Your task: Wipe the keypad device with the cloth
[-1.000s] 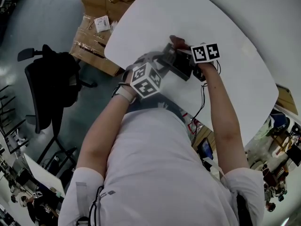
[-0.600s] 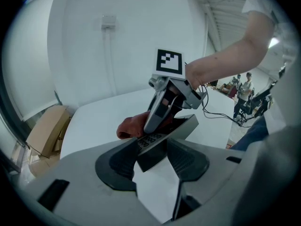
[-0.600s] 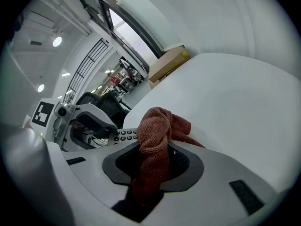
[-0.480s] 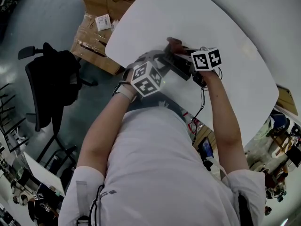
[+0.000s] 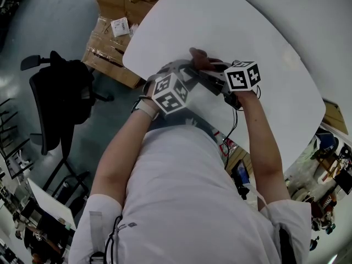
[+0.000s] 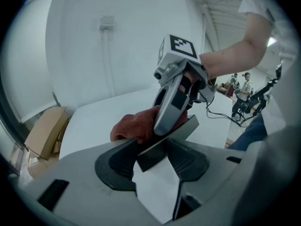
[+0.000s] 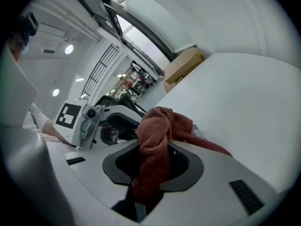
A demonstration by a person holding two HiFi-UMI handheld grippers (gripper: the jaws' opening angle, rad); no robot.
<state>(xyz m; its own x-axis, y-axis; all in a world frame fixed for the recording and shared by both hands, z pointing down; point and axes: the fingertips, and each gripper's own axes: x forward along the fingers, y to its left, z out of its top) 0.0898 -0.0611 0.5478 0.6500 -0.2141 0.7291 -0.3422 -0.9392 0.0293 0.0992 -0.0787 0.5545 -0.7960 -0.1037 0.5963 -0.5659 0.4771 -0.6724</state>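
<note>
- The left gripper (image 6: 152, 160) has its jaws clamped on the near edge of the keypad device (image 6: 184, 128), a flat dark slab held tilted above the white table (image 5: 264, 32).
- The right gripper (image 7: 153, 166) is shut on a rust-red cloth (image 7: 157, 140), which bunches up out of its jaws and drapes forward.
- In the left gripper view the cloth sits at the centre of the frame, pressed on the device's upper face under the right gripper.
- In the head view both grippers meet just above the centre of the frame, at the near edge of the table, with the cloth showing at the top of the pair.
- A dark cable (image 5: 236, 117) hangs from the table edge below the right gripper.
- Cardboard boxes (image 5: 107, 29) lie on the floor in the upper left.
- A black office chair (image 5: 60, 100) stands at the left.
</note>
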